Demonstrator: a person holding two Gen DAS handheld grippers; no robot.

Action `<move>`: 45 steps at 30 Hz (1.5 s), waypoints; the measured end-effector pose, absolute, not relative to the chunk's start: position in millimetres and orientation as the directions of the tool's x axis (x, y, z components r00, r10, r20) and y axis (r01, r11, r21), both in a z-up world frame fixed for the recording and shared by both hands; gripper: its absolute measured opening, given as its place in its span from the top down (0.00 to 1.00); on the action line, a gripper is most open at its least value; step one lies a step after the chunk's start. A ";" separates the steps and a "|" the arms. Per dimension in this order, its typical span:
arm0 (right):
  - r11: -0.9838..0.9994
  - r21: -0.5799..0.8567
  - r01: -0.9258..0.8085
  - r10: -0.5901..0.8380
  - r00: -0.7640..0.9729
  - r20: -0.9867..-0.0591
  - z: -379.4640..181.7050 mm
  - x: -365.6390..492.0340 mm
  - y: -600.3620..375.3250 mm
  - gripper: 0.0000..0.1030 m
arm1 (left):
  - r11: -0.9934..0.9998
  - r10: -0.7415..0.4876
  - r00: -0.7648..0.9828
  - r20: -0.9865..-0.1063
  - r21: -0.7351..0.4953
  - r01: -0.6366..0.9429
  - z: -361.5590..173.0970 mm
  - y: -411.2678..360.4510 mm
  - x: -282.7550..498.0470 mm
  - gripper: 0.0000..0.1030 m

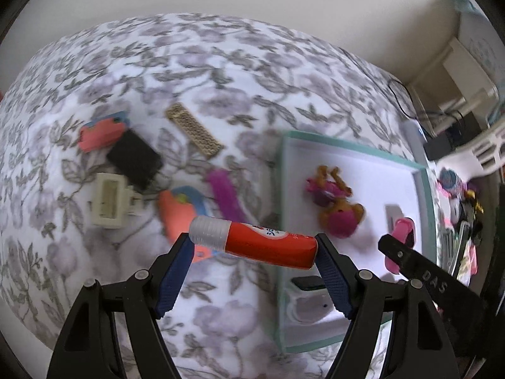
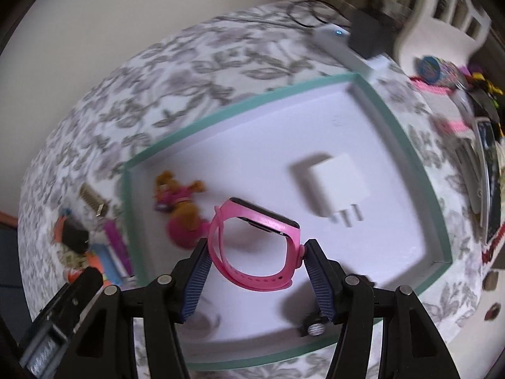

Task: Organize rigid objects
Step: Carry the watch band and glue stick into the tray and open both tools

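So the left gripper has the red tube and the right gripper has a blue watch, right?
Not quite: the watch in the right gripper is pink, not blue, as the right wrist view shows. The left gripper does hold the red tube.

red glue stick (image 1: 265,241) crosswise, pink watch (image 2: 255,249) aloft

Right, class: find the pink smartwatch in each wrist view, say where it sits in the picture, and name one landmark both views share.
Left wrist view: the pink smartwatch shows at lower right, over the tray and partly hidden behind the other hand-held gripper's black finger.
Right wrist view: it sits at lower centre, clamped between the right hand-held gripper.
Shared landmark: the teal-rimmed white tray, with the pink-and-brown toy figure lying in it.
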State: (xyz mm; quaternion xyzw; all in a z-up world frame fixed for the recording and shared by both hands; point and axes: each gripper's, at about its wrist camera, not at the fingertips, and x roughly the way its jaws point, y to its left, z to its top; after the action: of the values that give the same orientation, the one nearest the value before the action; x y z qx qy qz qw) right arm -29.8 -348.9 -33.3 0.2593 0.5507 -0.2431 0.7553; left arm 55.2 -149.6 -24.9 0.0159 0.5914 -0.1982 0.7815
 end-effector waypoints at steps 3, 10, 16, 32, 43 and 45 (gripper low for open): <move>0.721 0.128 0.681 -0.078 0.263 -0.962 -36.4 -37.8 -365.0 0.39 | 0.907 -0.285 0.226 -0.932 -0.185 0.379 -24.1 -167.4 46.9 0.24; 0.696 0.107 0.710 -0.104 0.247 -0.964 -35.9 -49.1 -383.5 0.39 | 0.861 -0.277 0.204 -0.939 -0.148 0.487 -32.4 -212.6 26.8 0.24; 0.692 0.114 0.712 -0.101 0.252 -0.962 -36.2 -52.5 -387.7 0.38 | 0.844 -0.273 0.179 -0.945 -0.146 0.517 -45.4 -232.9 18.2 0.24; 0.707 0.086 0.702 -0.087 0.208 -0.974 -51.2 -47.6 -386.3 0.38 | 0.843 -0.248 0.137 -0.959 -0.144 0.518 -62.7 -243.4 17.3 0.24; 0.724 0.050 0.688 -0.094 0.170 -0.981 -64.5 -42.0 -380.0 0.37 | 0.847 -0.204 0.111 -0.973 -0.119 0.517 -79.7 -249.8 16.7 0.24; 0.725 0.043 0.688 -0.098 0.164 -0.982 -65.4 -41.3 -377.7 0.37 | 0.849 -0.199 0.114 -0.973 -0.113 0.517 -79.8 -250.3 16.5 0.24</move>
State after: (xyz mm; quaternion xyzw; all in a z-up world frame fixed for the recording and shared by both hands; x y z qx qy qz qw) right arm -41.3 -377.7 -65.4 0.2517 0.5861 -0.2727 0.7203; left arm 16.5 -250.3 -79.8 0.1282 0.6193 -0.2435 0.7354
